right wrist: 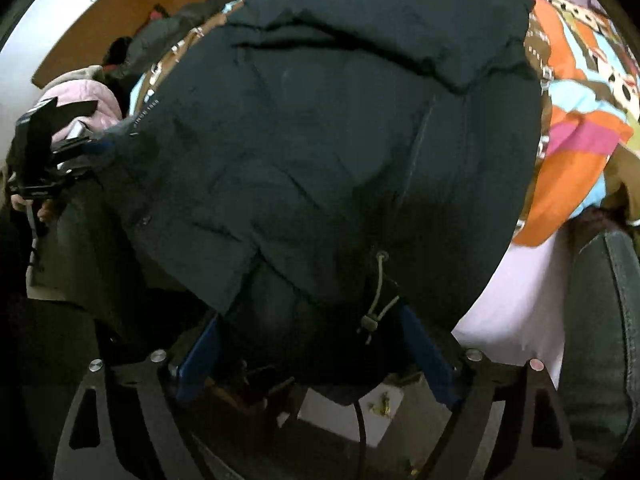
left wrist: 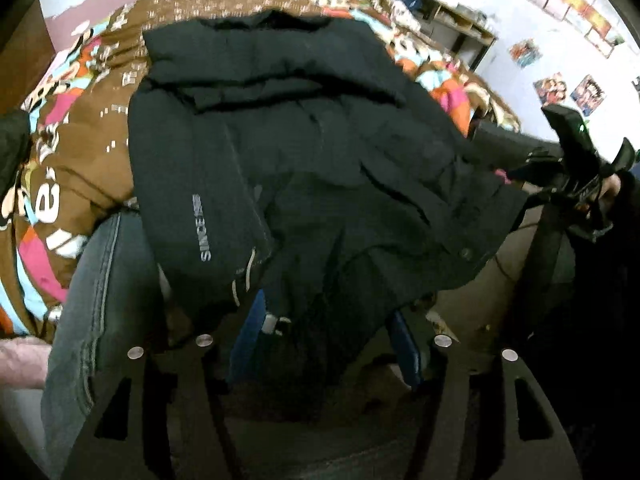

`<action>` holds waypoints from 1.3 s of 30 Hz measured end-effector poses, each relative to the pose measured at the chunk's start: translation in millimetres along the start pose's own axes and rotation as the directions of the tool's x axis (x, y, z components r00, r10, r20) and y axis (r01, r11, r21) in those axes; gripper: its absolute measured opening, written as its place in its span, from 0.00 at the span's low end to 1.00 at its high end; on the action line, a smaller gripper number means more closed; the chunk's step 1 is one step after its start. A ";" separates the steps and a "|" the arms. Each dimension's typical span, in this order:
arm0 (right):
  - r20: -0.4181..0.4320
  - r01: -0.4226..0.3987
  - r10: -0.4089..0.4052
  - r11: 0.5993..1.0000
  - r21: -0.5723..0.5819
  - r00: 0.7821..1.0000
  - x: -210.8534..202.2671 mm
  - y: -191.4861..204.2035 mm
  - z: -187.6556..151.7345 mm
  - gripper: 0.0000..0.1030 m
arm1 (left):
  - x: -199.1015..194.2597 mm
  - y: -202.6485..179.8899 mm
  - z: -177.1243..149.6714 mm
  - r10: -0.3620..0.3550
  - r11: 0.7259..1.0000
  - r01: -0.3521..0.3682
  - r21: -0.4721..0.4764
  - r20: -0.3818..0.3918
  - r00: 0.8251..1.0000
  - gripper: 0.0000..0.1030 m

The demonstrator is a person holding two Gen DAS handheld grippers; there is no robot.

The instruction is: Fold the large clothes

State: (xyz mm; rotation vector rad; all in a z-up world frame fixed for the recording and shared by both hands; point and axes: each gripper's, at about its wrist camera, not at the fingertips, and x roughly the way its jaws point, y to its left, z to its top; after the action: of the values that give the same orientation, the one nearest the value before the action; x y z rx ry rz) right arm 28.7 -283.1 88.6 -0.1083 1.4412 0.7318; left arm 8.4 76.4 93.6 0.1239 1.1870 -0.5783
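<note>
A large black jacket (left wrist: 304, 160) lies spread across a bed covered by a brown, multicoloured quilt (left wrist: 72, 152), its near hem hanging off the bed's edge toward both cameras. The left gripper (left wrist: 324, 344) and the right gripper (right wrist: 316, 356) each have hem fabric bunched between their blue fingers (right wrist: 200, 356) — whether the fingers are pressed tight on it cannot be told. A drawcord with toggle (right wrist: 374, 312) dangles at the hem in the right wrist view.

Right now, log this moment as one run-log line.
stage: fold underway | item: black jacket on patterned bedspread | left gripper: shut on hem | right gripper: shut on hem | hem raised
</note>
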 end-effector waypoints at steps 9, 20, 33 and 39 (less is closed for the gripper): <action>-0.070 0.046 -0.047 0.999 -0.016 0.996 -8.4 -0.9 -0.4 0.93 | -21.4 13.6 0.1 -0.018 1.000 0.018 -0.020 0.013 1.000 0.68; -0.143 0.173 -0.143 0.959 0.225 0.979 38.1 -48.5 25.5 0.93 | 44.5 70.8 26.7 0.092 0.925 -0.159 -0.346 -0.203 0.975 0.68; -0.187 0.162 -0.098 0.914 0.372 0.978 69.3 -85.1 34.0 0.90 | 76.8 100.0 43.3 0.185 0.886 -0.286 -0.366 -0.287 0.940 0.68; -0.172 0.163 -0.098 0.892 0.423 0.980 90.1 -100.1 36.6 0.81 | 79.7 109.7 44.9 0.182 0.877 -0.289 -0.383 -0.291 0.939 0.68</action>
State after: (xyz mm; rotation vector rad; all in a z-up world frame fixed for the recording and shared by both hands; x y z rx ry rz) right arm 107.5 -308.4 -23.9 0.0895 1.6895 0.2806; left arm 119.1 123.5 16.8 -0.0299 1.4900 -0.0784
